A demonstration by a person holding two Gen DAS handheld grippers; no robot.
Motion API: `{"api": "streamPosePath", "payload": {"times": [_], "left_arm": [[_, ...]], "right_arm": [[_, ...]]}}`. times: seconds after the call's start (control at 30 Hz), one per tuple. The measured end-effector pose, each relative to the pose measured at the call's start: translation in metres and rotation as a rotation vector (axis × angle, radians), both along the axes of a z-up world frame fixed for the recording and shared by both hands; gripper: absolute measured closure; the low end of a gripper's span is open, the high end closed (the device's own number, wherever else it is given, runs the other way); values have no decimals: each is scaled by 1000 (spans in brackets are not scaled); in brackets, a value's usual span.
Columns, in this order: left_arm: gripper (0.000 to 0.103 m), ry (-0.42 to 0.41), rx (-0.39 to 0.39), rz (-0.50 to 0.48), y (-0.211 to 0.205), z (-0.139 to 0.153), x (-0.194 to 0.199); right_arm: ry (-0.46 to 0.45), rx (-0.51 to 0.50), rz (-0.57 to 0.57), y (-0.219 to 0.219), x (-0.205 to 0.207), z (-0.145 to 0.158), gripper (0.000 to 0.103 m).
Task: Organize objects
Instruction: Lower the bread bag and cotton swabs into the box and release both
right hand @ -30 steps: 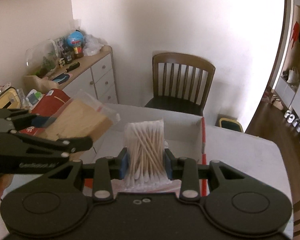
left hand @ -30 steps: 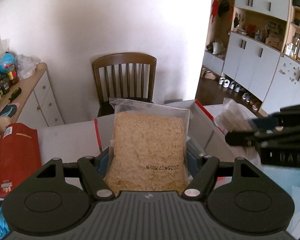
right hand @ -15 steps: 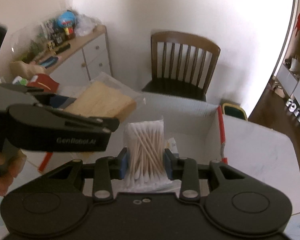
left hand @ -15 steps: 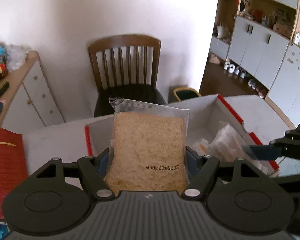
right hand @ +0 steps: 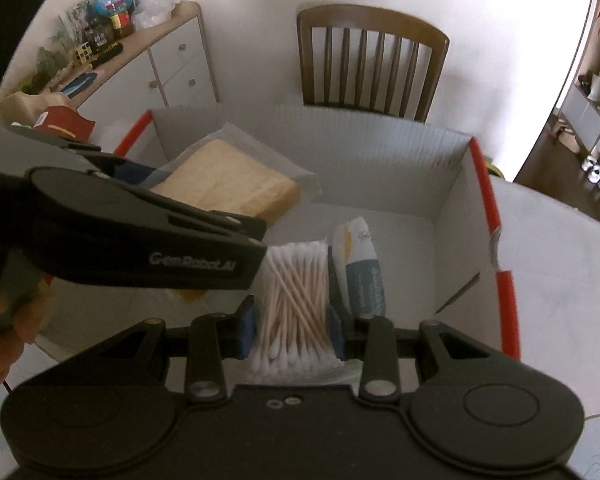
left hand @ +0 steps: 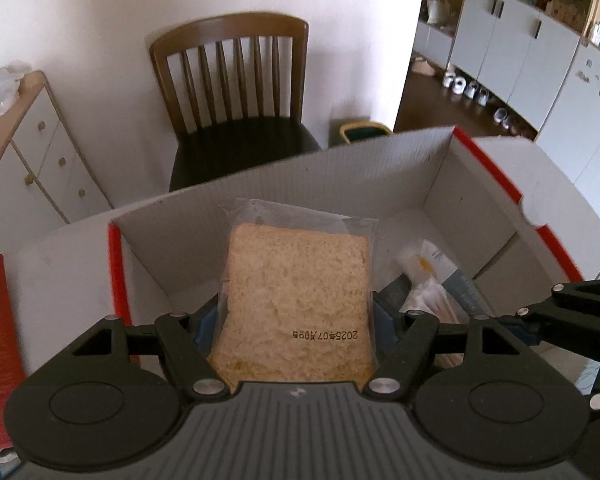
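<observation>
While the left tool (left hand: 294, 320) clamps the clear-bagged slice of brown bread (left hand: 300, 296) and the right tool (right hand: 292, 320) clamps the clear bag of wooden cotton swabs (right hand: 294, 300), both over the open white cardboard box with red edges (right hand: 380, 148), crowding risks collision, and a squeeze could crush the bread or drop it onto the blue-and-white packet (right hand: 360, 264) inside.
</observation>
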State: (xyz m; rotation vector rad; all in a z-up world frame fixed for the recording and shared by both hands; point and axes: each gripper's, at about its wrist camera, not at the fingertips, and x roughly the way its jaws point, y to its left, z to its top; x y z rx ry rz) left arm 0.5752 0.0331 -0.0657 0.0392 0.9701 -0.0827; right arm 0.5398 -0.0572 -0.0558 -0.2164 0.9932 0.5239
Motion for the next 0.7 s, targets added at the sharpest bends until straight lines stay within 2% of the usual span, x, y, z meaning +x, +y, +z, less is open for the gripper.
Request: {"api": "streamPosePath", "payload": {"times": [0.47, 0.7], "left_arm": [[30, 151, 9, 37, -3, -33, 17], [30, 219, -10, 40, 0, -37, 24]], "right_arm": [[51, -29, -26, 6, 7, -24, 65], [40, -45, -21, 7, 5, -26, 64]]}}
